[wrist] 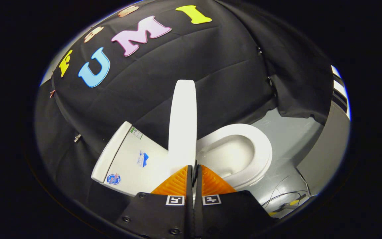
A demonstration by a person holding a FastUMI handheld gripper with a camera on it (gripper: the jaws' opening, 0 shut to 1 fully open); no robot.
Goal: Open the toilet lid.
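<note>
The tongs (194, 167) pinch the raised toilet lid (182, 122) edge; the bowl (230, 156) lies open, nothing inside.

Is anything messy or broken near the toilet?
Nothing looks broken. The lid stands raised, its edge pinched by the gripper with jaws nearly closed. Only loose cables trail across the grey floor beside the bowl.

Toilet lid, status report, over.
Claw shut on the toilet lid, pinching its edge. Lid raised, standing edge-on between tank and bowl; seat down, bowl exposed. Loose cables on the floor beside the toilet, clear of the claw.
</note>
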